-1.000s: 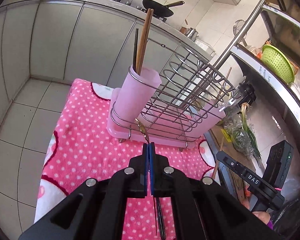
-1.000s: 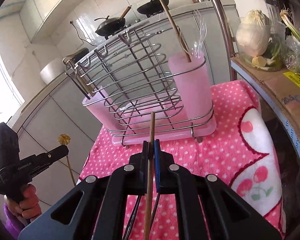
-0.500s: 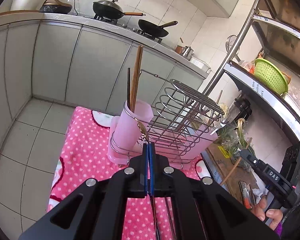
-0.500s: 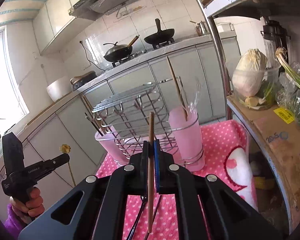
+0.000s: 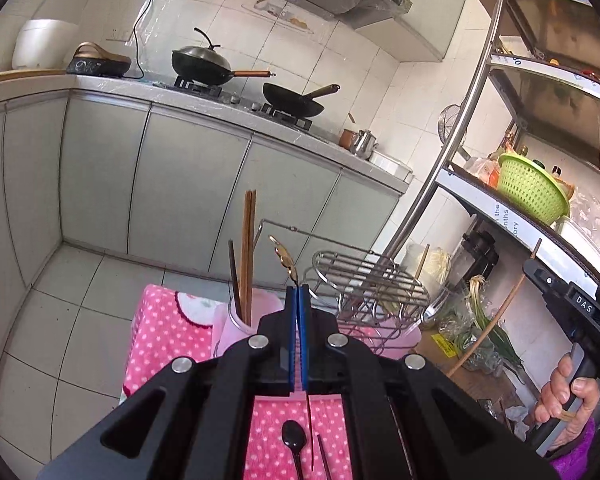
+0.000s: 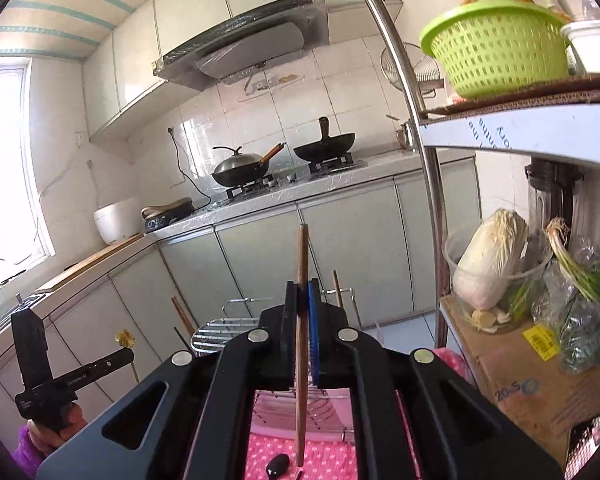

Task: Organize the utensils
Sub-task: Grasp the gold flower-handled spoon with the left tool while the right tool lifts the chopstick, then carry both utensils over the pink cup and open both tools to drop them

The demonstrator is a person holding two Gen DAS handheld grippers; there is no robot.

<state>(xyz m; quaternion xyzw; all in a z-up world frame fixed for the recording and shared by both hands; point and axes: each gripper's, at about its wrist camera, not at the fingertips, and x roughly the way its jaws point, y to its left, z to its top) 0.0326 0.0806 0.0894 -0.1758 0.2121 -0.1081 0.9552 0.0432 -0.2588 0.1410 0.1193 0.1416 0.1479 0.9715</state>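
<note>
My left gripper (image 5: 298,290) is shut on a thin gold-ended utensil (image 5: 285,258) and holds it above the pink cup (image 5: 236,326) of the wire utensil rack (image 5: 370,284). That cup holds wooden chopsticks (image 5: 248,248). My right gripper (image 6: 304,288) is shut on a wooden chopstick (image 6: 302,264), held upright above the rack (image 6: 224,330). A black spoon (image 5: 294,440) lies on the pink dotted cloth (image 5: 160,336) below. The right gripper and its chopstick also show in the left wrist view (image 5: 496,320).
A metal shelf post (image 5: 452,152) stands right of the rack, with a green basket (image 5: 530,188) and vegetables (image 6: 488,264) on the shelves. Grey cabinets (image 5: 180,184) and a counter with woks (image 5: 204,66) lie behind. Tiled floor is to the left.
Both grippers have risen and tilted up with their utensils, so the rack now sits lower and smaller in both views.
</note>
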